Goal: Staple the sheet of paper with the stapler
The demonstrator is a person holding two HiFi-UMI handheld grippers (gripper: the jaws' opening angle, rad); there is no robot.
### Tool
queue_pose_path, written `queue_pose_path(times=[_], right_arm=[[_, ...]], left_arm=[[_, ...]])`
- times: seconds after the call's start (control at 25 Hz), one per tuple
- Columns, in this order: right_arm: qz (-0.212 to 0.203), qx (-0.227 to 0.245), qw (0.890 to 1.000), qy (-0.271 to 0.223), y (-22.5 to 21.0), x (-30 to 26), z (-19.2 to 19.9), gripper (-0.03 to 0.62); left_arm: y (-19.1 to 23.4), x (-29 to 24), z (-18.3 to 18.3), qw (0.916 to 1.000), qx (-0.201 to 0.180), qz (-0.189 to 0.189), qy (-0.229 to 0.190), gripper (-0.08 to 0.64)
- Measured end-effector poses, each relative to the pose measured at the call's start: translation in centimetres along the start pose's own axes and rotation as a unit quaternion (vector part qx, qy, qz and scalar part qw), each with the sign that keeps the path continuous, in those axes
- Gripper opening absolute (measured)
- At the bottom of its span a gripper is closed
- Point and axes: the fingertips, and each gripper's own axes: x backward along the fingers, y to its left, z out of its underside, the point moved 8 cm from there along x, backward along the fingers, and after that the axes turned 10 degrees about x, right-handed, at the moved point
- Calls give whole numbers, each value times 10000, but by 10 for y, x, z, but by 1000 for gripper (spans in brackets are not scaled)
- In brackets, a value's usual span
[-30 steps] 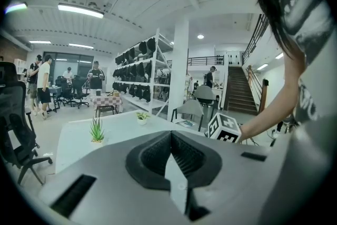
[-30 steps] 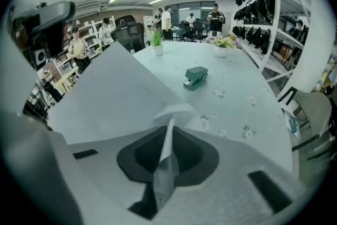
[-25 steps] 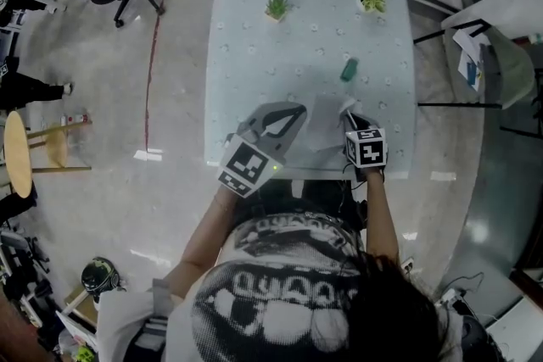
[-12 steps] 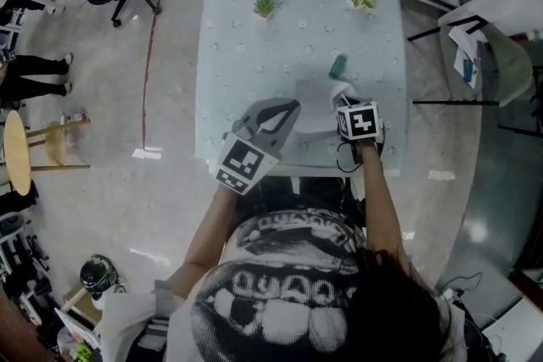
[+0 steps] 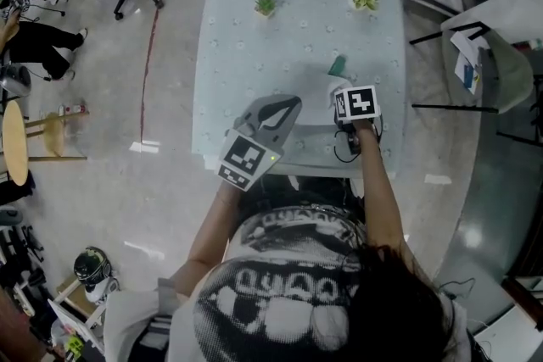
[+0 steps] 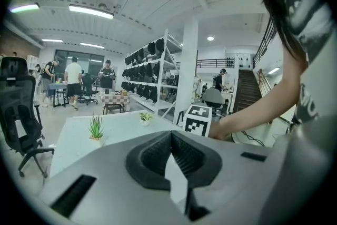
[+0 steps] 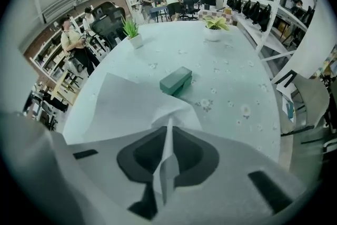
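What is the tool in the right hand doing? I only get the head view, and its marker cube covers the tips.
Observer: The right gripper view shows the right tongs closed on the sheet of paper, pinching up a fold of its near edge.
Operator: And the other tool, is it empty?
Observer: No. In the left gripper view the left tongs are shut too, with a white strip of paper caught between them.
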Motion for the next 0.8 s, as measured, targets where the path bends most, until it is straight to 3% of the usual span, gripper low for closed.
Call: queue_pose_path(times=[0.4,0.8], right_arm=[[-457,-795,9957,118,-3,-4,-2,40],[-603,-1406,9880,-224,-2,-1,-2,67]], left_arm=[[6,-2,3,10000,66,41,-47,3],[19,0,4,9998,162,39,-98,3]])
